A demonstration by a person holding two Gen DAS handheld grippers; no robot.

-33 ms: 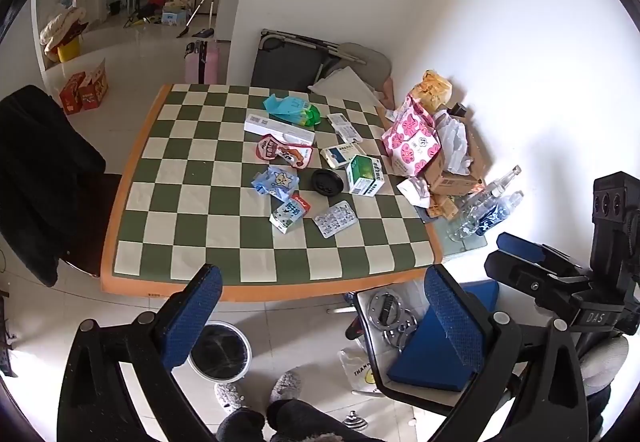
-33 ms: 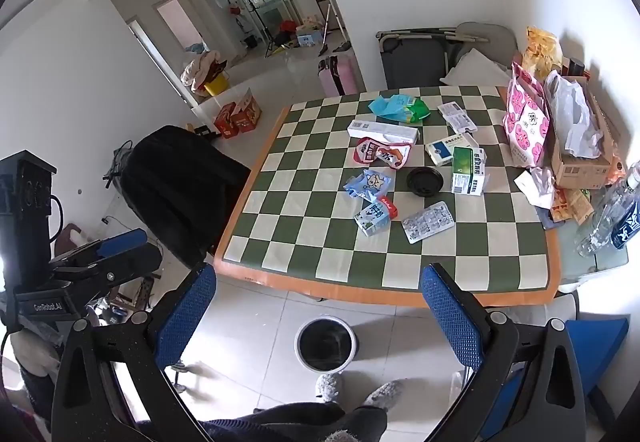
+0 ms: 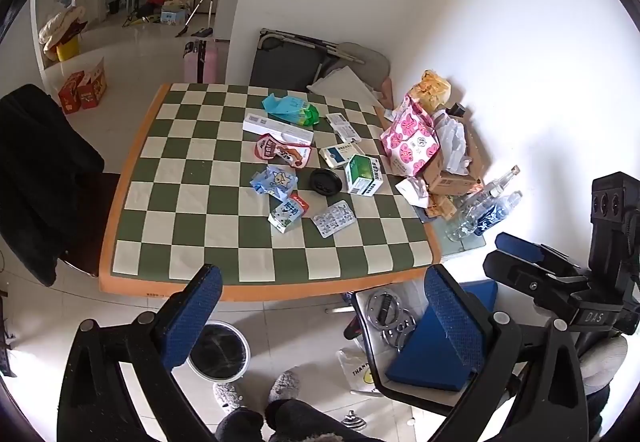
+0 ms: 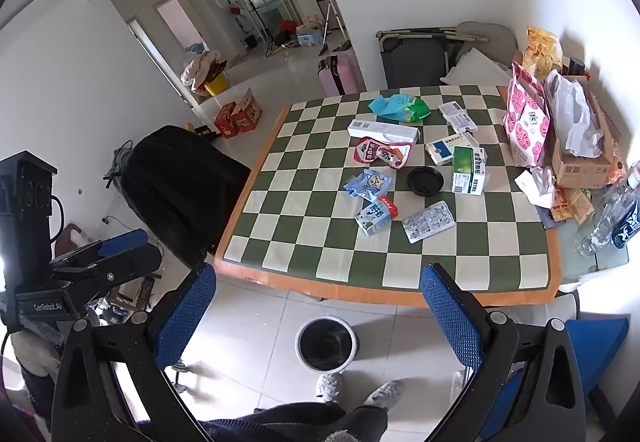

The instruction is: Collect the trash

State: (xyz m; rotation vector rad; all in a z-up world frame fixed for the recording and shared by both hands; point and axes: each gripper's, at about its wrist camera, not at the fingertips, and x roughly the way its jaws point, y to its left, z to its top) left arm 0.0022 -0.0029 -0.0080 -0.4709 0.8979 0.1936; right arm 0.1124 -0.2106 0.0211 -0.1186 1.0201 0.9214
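Trash lies in the middle of the green-and-cream checkered table (image 3: 192, 210): a blue cartoon wrapper (image 3: 274, 182), a small milk carton (image 3: 287, 216), a blister pack (image 3: 334, 218), a black lid (image 3: 326, 181), a green-and-white box (image 3: 363, 175), a red snack wrapper (image 3: 282, 151) and a long white box (image 3: 278, 128). A round bin (image 3: 218, 351) stands on the floor below the table's near edge. My left gripper (image 3: 322, 282) hangs open and empty, well short of the table. My right gripper (image 4: 320, 278) is likewise open and empty, above the bin (image 4: 326, 342).
A black jacket (image 3: 44, 178) covers a chair left of the table. Along the right edge stand a pink floral bag (image 3: 412, 138), a cardboard box (image 3: 448, 178) and clear bottles (image 3: 484, 202). A stool with a blue pad (image 3: 432, 354) sits at the near right. The person's slippers (image 3: 284, 382) are beside the bin.
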